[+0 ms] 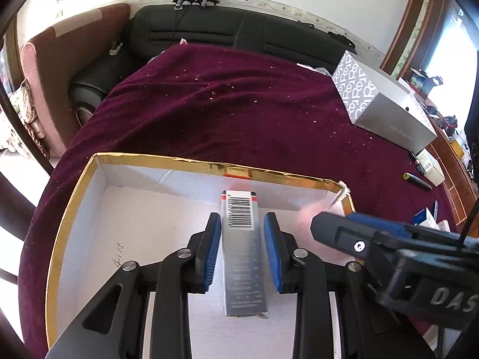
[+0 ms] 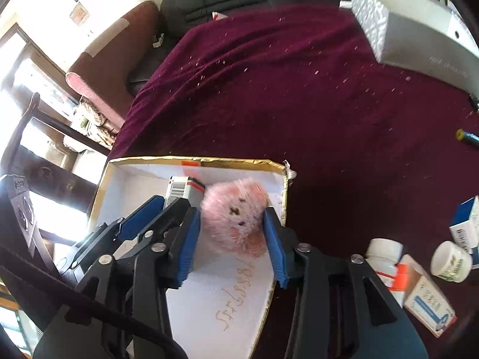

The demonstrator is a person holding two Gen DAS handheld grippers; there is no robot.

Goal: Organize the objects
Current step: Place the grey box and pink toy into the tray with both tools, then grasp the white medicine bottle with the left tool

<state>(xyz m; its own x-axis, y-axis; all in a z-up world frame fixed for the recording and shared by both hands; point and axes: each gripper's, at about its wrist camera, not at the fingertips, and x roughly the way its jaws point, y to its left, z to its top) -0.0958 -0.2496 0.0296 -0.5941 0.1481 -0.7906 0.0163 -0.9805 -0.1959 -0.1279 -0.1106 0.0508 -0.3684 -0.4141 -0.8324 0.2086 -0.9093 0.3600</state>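
A shallow white cardboard box with a gold rim (image 1: 209,164) (image 2: 194,160) lies on the maroon cloth. A long silver carton with a barcode (image 1: 244,269) (image 2: 179,187) rests flat on its floor. My left gripper (image 1: 242,216) (image 2: 170,202) straddles that carton with a thin gap at the pads, so it is open. A fluffy pink plush ball (image 2: 236,224) (image 1: 311,209), blurred, sits over the box's right end between the blue fingers of my right gripper (image 2: 232,211). The pads stand at its sides without squeezing it.
A grey patterned carton (image 1: 383,101) (image 2: 413,24) stands at the far right of the cloth. White pill bottles (image 2: 386,254) (image 2: 452,260) and medicine cartons (image 2: 428,302) (image 2: 467,224) lie right of the box. A dark pen-like item (image 1: 417,181) lies further out. A black sofa (image 1: 239,30) is behind.
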